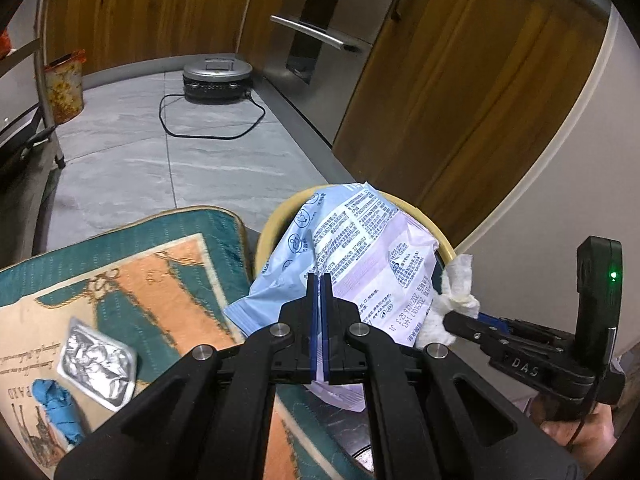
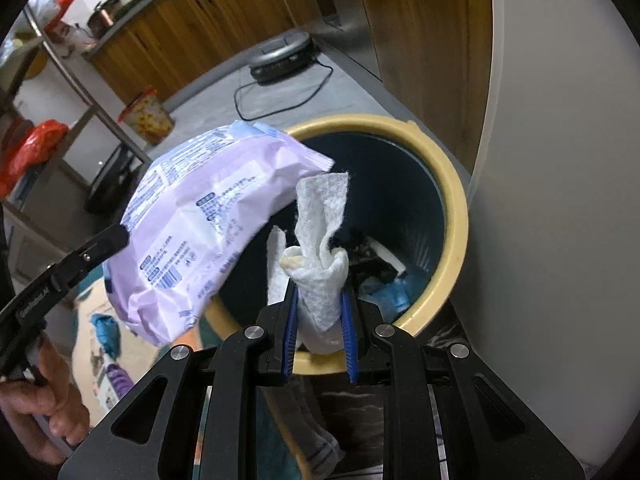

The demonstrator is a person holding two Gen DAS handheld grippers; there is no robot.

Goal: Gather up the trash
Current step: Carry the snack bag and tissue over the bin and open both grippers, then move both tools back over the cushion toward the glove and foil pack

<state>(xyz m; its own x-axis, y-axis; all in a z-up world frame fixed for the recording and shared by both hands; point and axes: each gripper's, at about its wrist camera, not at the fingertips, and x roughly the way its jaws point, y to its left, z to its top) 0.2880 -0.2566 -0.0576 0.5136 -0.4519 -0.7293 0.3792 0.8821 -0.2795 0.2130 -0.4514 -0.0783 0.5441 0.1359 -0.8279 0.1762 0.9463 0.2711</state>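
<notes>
The left gripper (image 1: 320,280) points steeply down, its jaws pinched tight on the edge of a lilac and blue pack (image 1: 352,252), which hangs out ahead of it over the near rim of the bin (image 1: 276,220). The right gripper (image 2: 319,300) also tilts down, directly above the bin's (image 2: 448,184) mouth, with its jaws narrowly apart and clamped on a crumpled white wipe (image 2: 320,248); loose ends of the wipe stick up past the fingertips. In the left wrist view the right gripper (image 1: 450,322) comes in from the right with the wipe (image 1: 456,292) touching the pack's side. A hand (image 2: 44,412) grips the left tool's handle at the lower left of the right wrist view.

The bin has a cream rim and a dark inside, with some scraps already at the bottom. It stands just beside a grey-white wall panel (image 2: 560,200) and a patterned rug (image 1: 132,280). On the rug lie a crushed foil tray (image 1: 96,364) and a blue wad (image 1: 56,408), near each other. The pack covers much of the bin's opening from the left side. Farther off on the tiled floor (image 1: 160,148) sit a round robot vacuum (image 1: 218,76) with a looped black cord (image 1: 212,120), below wooden cabinets (image 1: 140,12).
</notes>
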